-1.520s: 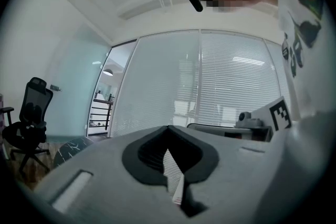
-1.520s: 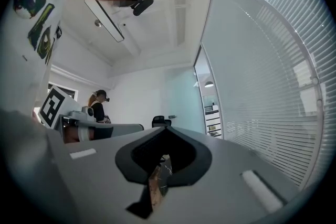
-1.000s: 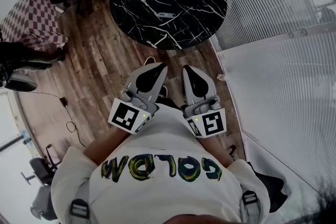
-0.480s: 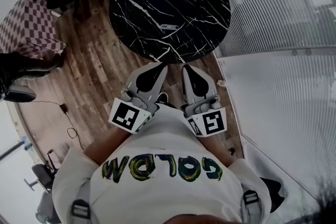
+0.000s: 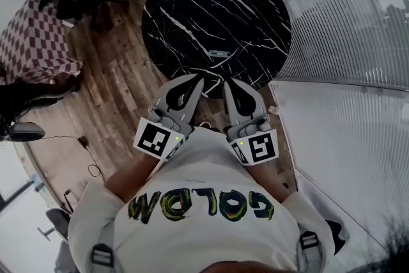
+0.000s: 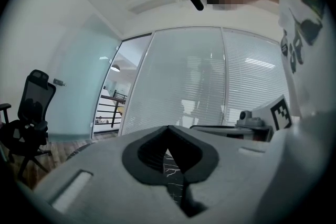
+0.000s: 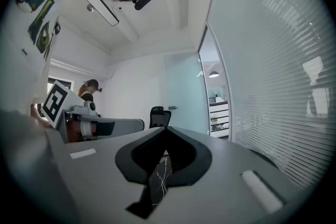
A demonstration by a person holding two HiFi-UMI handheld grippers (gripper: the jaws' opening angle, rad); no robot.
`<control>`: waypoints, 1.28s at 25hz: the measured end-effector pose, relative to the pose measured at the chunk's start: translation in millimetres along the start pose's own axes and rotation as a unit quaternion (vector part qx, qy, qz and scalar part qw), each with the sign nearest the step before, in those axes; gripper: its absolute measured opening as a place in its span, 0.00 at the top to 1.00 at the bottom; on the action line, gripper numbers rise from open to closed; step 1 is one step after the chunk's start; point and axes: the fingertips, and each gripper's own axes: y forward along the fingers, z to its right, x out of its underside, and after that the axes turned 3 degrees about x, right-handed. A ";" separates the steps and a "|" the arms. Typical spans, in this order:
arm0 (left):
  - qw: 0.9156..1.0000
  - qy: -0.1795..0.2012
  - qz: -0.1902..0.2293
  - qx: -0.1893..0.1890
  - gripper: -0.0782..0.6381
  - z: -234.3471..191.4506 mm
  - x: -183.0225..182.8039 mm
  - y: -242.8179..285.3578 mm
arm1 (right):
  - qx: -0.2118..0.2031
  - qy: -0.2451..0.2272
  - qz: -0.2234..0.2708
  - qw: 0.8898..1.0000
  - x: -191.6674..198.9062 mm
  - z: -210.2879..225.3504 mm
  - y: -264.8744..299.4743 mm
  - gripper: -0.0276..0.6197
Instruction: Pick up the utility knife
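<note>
Left claw (image 5: 197, 78) and right claw (image 5: 226, 82) moved up to counter (image 5: 192, 9) edge, both closed and empty, utility knife (image 5: 219, 54) just beyond

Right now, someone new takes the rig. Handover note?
Grippers: left tongs shut and empty; right tongs shut and empty. They sit side by side, pointing at the table.
Things: the utility knife lies flat on the round black marble table, toward its near side, just ahead of both tongs, and neither touches it.
Done: both tongs are at the table's near edge; nothing is picked up.
Left: open one pair of tongs, reach to the knife, close on it, lift. The right looks slightly nearer, but that is hard to judge.
</note>
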 end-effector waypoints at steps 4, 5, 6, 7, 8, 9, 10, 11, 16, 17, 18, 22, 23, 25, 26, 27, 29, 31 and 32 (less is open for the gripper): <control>1.000 -0.010 -0.010 0.012 0.89 -24.4 0.3 7.5 | 0.007 -0.005 -0.007 1.000 -0.9 1.2 26.7 0.95; 1.000 -0.011 -0.011 0.015 0.89 -28.6 0.5 9.8 | 0.010 -0.006 -0.008 1.000 -0.8 2.1 31.7 0.95; 1.000 -0.012 -0.012 0.019 0.89 -32.6 0.7 12.5 | 0.012 -0.008 -0.010 1.000 -0.9 3.4 36.2 0.95; 1.000 -0.013 -0.013 0.022 0.89 -36.6 0.5 15.7 | 0.015 -0.010 -0.012 1.000 -1.0 5.1 40.5 0.95; 1.000 -0.013 -0.014 0.024 0.89 -40.3 0.1 19.2 | 0.017 -0.012 -0.013 1.000 -1.2 7.1 44.4 0.95; 0.999 -0.014 -0.016 0.027 0.89 -43.3 -0.1 22.6 | 0.020 -0.014 -0.014 1.000 -1.0 9.6 47.4 0.95; 0.999 -0.014 -0.018 0.029 0.89 -45.6 0.4 25.9 | 0.022 -0.014 -0.015 1.000 -0.5 12.4 49.5 0.95; 0.999 -0.014 -0.020 0.030 0.89 -47.2 1.4 29.2 | 0.024 -0.014 -0.016 0.999 0.4 15.7 50.9 0.95; 0.999 -0.017 -0.029 0.033 0.89 -51.6 9.3 50.0 | 0.028 -0.016 -0.026 0.999 7.8 36.1 54.4 0.95; 0.999 -0.019 -0.033 0.032 0.89 -52.0 12.3 54.9 | 0.027 -0.018 -0.030 0.999 9.9 40.6 55.0 0.95; 0.999 -0.022 -0.036 0.030 0.89 -52.2 15.5 59.8 | 0.024 -0.021 -0.034 0.999 12.3 44.9 55.8 0.95; 0.998 -0.029 -0.046 0.020 0.89 -52.6 30.7 76.4 | 0.005 -0.029 -0.055 0.998 27.5 60.5 60.3 0.95; 0.998 -0.030 -0.050 0.019 0.89 -53.1 35.5 80.1 | 0.001 -0.027 -0.062 0.998 32.5 65.0 61.8 0.95; 0.998 -0.036 -0.057 0.019 0.89 -55.2 46.0 86.5 | -0.005 -0.034 -0.078 0.996 43.5 74.6 65.4 0.95; 0.997 -0.036 -0.064 0.020 0.89 -56.6 52.3 89.3 | -0.009 -0.044 -0.086 0.995 49.9 78.9 67.5 0.95; 0.996 -0.034 -0.074 0.020 0.89 -58.6 60.1 92.0 | -0.013 -0.057 -0.095 0.994 57.4 82.4 69.9 0.95; 0.995 -0.034 -0.098 0.016 0.89 -63.1 78.3 96.2 | -0.024 -0.078 -0.118 0.990 75.3 86.5 73.3 0.95; 0.993 -0.042 -0.110 0.012 0.89 -67.9 95.1 99.5 | -0.043 -0.101 -0.153 0.982 97.6 88.9 73.6 0.95; 0.993 -0.046 -0.112 0.011 0.89 -70.5 102.6 101.5 | -0.053 -0.113 -0.171 0.977 109.2 90.8 74.4 0.95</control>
